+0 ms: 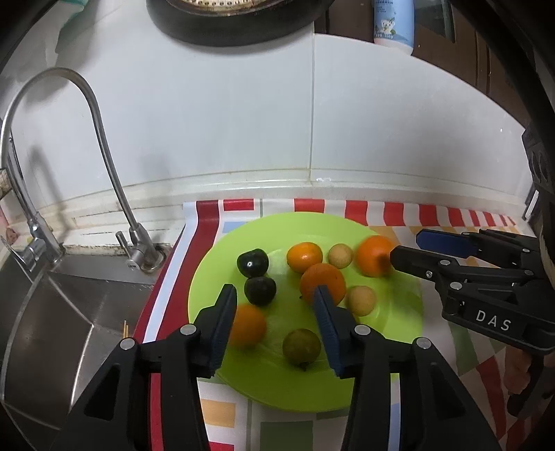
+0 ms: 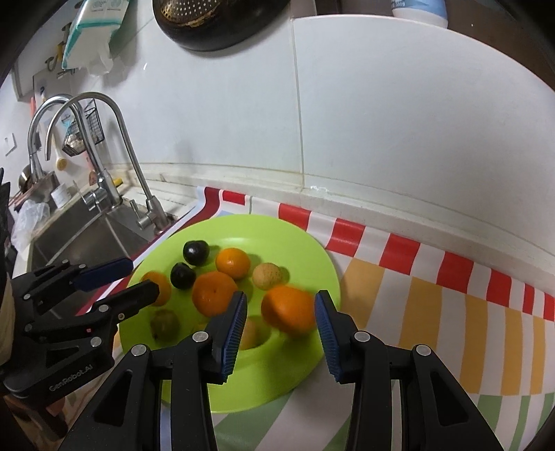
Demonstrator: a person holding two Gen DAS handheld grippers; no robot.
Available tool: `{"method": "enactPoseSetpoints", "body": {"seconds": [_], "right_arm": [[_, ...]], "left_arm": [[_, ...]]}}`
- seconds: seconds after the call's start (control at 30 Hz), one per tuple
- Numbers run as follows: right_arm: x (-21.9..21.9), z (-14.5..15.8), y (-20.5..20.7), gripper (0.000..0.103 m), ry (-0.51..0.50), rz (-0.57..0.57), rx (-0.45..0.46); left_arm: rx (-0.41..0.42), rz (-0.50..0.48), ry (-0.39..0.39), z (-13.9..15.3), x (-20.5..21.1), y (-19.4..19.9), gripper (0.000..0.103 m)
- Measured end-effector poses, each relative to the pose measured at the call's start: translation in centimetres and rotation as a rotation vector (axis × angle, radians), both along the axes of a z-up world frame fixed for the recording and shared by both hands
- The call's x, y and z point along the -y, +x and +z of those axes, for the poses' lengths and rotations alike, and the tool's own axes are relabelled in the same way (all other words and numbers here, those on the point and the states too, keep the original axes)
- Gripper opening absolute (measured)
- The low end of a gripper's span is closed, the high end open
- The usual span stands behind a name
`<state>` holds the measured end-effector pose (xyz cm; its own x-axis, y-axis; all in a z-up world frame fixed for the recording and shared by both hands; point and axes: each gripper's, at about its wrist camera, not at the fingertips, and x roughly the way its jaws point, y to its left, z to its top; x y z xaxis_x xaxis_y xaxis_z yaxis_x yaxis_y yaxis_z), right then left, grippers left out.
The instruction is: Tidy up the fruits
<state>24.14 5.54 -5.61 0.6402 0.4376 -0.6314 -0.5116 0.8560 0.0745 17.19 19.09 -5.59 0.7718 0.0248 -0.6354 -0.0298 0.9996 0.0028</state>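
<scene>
A lime green plate [image 1: 399, 319] [image 2: 305, 249] on a striped mat holds several fruits: oranges, two dark plums [image 1: 253, 262] [image 2: 196, 252], pale yellow fruits and a green one [image 1: 301, 347] [image 2: 165, 324]. My left gripper [image 1: 275, 301] is open above the plate's near side, with an orange [image 1: 248, 326] by its left finger. My right gripper [image 2: 281, 305] is open around a blurred orange [image 2: 288, 310] at the plate's right side. The right gripper also shows in the left wrist view [image 1: 404, 248] beside that orange [image 1: 373, 255].
A steel sink [image 1: 52, 312] with a curved faucet [image 1: 97, 118] lies left of the mat. White tiled wall [image 1: 242, 121] stands behind. A dark pan [image 1: 236, 24] and a bottle [image 1: 393, 24] sit above. The striped mat [image 2: 433, 312] extends right.
</scene>
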Motion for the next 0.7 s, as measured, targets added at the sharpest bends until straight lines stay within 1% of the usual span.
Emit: {"method": "enactPoseSetpoints", "body": {"seconds": [0.17,0.27,0.33,0.4,0.47,0.5,0.57,0.6,0.63,0.67,0.7], "right_arm": [[1.0,1.1,-1.0,0.042,0.011,-0.017,0.022],[1.9,2.1,-2.3,0.042,0.018,-0.032,0.037],[2.5,2.8,-3.3,0.042,0.021,-0.046,0.052],[3.1,3.5,-4.4,0.043,0.023,-0.060,0.073],[3.9,4.3,-5.8,0.054,0.018,-0.081,0.102],[4.2,4.7,-6.4,0.054,0.017,-0.092,0.114],[5.0,5.4,-7.6,0.054,0.018,-0.108,0.131],[5.4,5.8,-8.3,0.055,0.018,-0.122,0.138],[5.9,6.1,-9.0,0.060,0.020,-0.140,0.143],[6.4,6.4,-9.8,0.063,0.025,-0.158,0.153],[6.8,6.6,-10.4,0.064,0.026,-0.173,0.162]], "left_arm": [[0.030,0.000,0.011,1.5,0.7,-1.3,0.045],[0.047,0.000,0.011,2.7,1.2,-2.4,0.046],[0.062,-0.001,0.007,3.4,1.5,-3.3,0.051],[0.080,-0.006,0.005,4.2,2.1,-4.3,0.053],[0.093,-0.007,0.008,4.8,2.5,-5.2,0.059],[0.098,-0.004,0.010,5.1,2.7,-5.5,0.063],[0.118,-0.001,0.016,5.8,3.2,-6.5,0.065],[0.130,0.003,0.022,6.1,3.5,-7.1,0.068],[0.139,0.004,0.030,6.4,3.7,-7.5,0.071],[0.148,0.006,0.039,6.6,4.0,-7.9,0.071],[0.155,0.005,0.045,6.9,4.2,-8.2,0.072]]}}
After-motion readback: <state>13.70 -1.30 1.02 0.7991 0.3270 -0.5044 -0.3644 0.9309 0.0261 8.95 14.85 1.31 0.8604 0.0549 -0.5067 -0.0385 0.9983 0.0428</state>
